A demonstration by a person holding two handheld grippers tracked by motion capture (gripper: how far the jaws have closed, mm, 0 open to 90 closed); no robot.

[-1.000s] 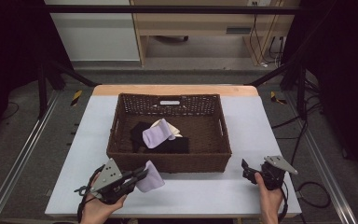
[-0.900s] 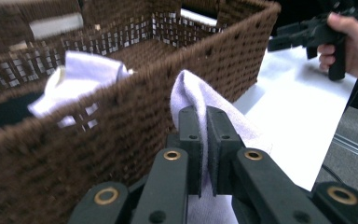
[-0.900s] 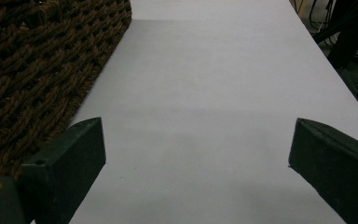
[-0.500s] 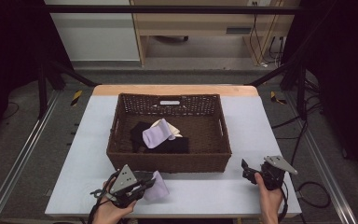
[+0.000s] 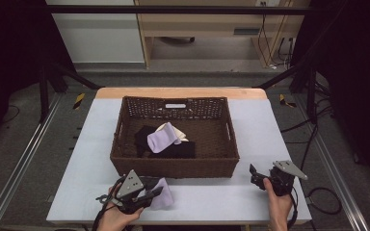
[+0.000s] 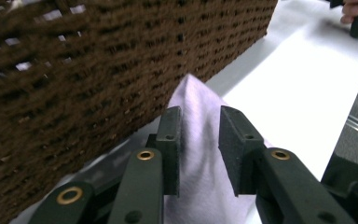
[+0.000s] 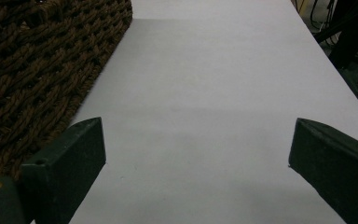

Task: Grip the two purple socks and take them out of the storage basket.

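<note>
The white table (image 5: 91, 144) takes up the middle of the high view, running from the centre down to the bottom edge. On it, in the centre of the frame, stands a brown wicker basket (image 5: 173, 168) with a slot handle in its far wall. Inside the basket lies a small heap of cloth — a black piece (image 5: 144, 137) spread over the floor, a lilac piece (image 5: 160, 141) on top of it, and a cream piece (image 5: 169, 127) tucked just behind the lilac one, all touching.

At the lower right of the high view, the right gripper (image 5: 256, 177) rests in a hand on the table, well apart from the basket's front right corner. In the right gripper view its jaws stand wide apart over bare table, with the basket's woven wall at the left edge and nothing between them.

At the lower left of the high view, the left gripper (image 5: 150, 195) sits low over the table, just in front of the basket's front wall. A lilac cloth (image 5: 163, 198) lies on the table at its tip, near the bottom edge of the frame. In the left gripper view this cloth (image 6: 198, 154) rises in a peak between the two jaws, which have just been opening — a gap shows beside the right-hand pad, so they no longer clamp it.
</note>
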